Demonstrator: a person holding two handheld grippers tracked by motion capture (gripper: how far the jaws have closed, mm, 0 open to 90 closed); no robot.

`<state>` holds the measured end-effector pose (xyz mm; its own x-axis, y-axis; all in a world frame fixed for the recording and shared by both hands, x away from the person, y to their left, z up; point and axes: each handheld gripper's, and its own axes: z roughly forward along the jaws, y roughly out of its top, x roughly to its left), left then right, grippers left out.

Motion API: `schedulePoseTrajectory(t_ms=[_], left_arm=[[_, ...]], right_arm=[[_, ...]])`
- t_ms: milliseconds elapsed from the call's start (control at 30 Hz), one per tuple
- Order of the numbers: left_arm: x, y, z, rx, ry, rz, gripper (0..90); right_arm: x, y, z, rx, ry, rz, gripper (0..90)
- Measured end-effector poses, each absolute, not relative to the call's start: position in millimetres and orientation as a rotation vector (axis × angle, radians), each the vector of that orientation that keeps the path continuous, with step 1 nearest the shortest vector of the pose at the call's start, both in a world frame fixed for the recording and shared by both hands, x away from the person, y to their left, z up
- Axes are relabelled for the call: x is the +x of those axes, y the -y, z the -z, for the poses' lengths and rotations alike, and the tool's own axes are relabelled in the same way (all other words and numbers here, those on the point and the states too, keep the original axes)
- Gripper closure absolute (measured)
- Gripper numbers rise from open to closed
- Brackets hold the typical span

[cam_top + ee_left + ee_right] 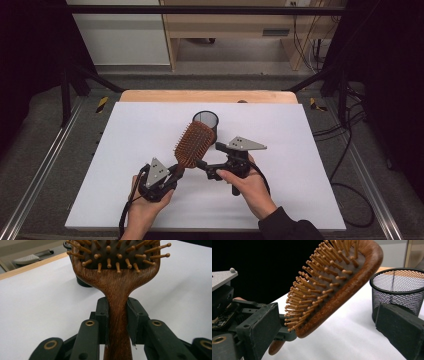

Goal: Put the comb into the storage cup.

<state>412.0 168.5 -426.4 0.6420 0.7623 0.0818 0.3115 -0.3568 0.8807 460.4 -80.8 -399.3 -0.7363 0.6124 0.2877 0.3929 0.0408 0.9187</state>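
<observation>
A wooden paddle hairbrush (194,142) with wooden pins is held tilted above the white table, head toward the far side. My left gripper (173,172) is shut on its handle; in the left gripper view the jaws clamp the narrow neck of the brush (117,285) from both sides. My right gripper (209,164) is open just right of the brush head. In the right gripper view the brush head (337,290) hangs between the two spread pads (259,325). A black mesh cup (206,120) stands upright just behind the brush, also seen as the cup (397,290) and cup (82,282).
The white table top (125,150) has a wooden strip (150,96) along its far edge. Metal rails run down both sides of the table, and cables lie on the floor at the right (350,150). The left gripper's body (222,302) sits close to the right gripper's left jaw.
</observation>
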Motion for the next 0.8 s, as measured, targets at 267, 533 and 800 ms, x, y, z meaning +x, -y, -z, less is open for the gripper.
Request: schedulePoseTrajectory(t_ms=[267,533,800], left_arm=[[408,-164,424,1.931,-0.825,-0.62,72.7],[405,-162,420,1.91,-0.801,-0.635,72.7],[403,-164,416,1.874,-0.796,-0.653,72.7]], right_arm=[[462,78,397,1.052,-2.124,-1.804,7.1],[465,75,387,1.046,-2.12,-1.851,10.6],[468,72,374,1.048,-2.113,-1.885,13.5]])
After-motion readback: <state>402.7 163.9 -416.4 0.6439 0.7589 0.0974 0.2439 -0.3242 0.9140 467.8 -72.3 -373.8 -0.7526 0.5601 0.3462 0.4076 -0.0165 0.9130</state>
